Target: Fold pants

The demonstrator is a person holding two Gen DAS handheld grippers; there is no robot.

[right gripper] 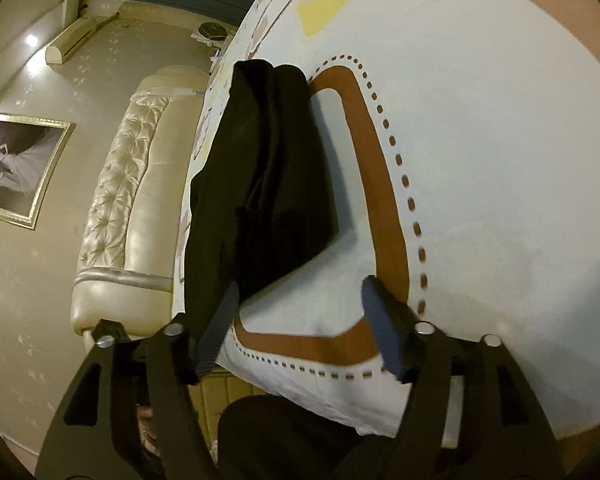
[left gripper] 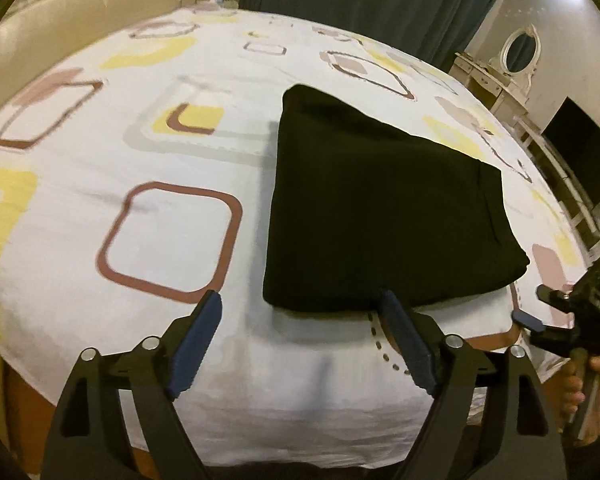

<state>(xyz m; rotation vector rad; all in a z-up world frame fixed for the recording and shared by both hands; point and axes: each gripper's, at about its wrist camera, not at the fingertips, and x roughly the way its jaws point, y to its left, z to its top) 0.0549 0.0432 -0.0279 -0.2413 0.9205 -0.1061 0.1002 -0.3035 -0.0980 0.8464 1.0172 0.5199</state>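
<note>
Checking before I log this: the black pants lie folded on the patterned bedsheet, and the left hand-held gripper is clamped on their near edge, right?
Not quite. The black pants do lie folded on the patterned bedsheet, but the left hand-held gripper is open, holding nothing, as the left wrist view shows.

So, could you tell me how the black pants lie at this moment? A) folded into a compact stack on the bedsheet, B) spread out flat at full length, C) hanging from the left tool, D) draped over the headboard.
A: the pants sit as a folded stack on the bedsheet, both tools open and apart from them.
</note>
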